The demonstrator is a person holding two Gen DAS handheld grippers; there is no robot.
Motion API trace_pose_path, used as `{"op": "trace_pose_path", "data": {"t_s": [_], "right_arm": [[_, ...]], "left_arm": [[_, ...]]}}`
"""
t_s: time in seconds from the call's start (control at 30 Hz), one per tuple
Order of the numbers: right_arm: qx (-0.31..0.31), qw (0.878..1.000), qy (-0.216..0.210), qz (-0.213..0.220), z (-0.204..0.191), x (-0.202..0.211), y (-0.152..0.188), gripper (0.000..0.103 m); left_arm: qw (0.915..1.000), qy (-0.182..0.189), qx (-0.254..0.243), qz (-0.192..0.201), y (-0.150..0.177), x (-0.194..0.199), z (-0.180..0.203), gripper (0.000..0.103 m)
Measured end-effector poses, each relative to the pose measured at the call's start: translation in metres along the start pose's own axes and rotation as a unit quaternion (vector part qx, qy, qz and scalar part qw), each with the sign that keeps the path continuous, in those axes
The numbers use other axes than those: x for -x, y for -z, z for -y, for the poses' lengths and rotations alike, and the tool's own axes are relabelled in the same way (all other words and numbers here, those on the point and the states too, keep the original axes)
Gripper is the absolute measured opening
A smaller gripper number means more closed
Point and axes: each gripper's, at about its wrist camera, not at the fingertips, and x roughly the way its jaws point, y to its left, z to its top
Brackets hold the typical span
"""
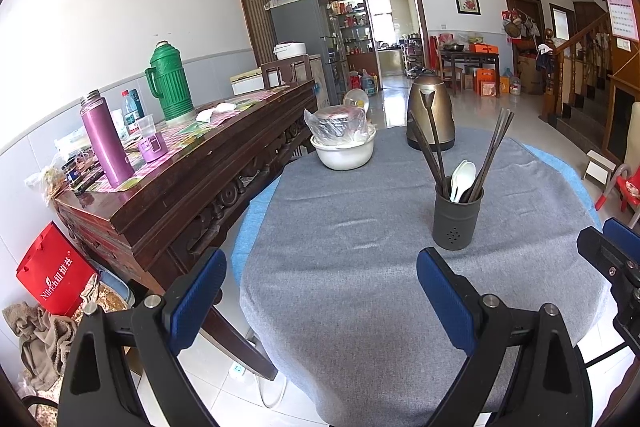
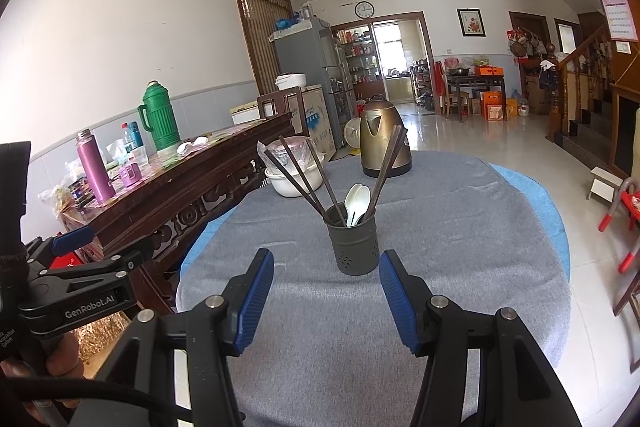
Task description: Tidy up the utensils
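Note:
A dark grey utensil holder (image 1: pixel 456 219) stands upright on the grey-clothed round table (image 1: pixel 340 267). It holds several dark chopsticks (image 1: pixel 430 151) and two white spoons (image 1: pixel 464 179). My left gripper (image 1: pixel 320 303) is open and empty, near the table's front left edge, left of the holder. My right gripper (image 2: pixel 326 299) is open and empty, just in front of the holder (image 2: pixel 354 245). Chopsticks (image 2: pixel 304 179) and spoons (image 2: pixel 357 201) show there too. The left gripper's side (image 2: pixel 80 279) shows at the right view's left edge.
A bronze kettle (image 1: pixel 430 111) and a white bowl (image 1: pixel 344 151) with a bagged pot stand at the table's far side. A wooden sideboard (image 1: pixel 192 179) with a green thermos (image 1: pixel 168 79) and purple flask (image 1: pixel 106 139) runs along the left. A red stool (image 2: pixel 628 223) is right.

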Motion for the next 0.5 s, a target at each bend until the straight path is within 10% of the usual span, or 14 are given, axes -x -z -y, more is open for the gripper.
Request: {"op": "trace_pose_path", "data": {"t_s": [0.5], "right_arm": [[-0.001, 1.0, -0.002, -0.006, 0.0003, -0.0088, -0.004, 0.059]], "left_arm": [[1.0, -0.002, -0.002, -0.001, -0.0026, -0.0059, -0.0016, 0.096]]}}
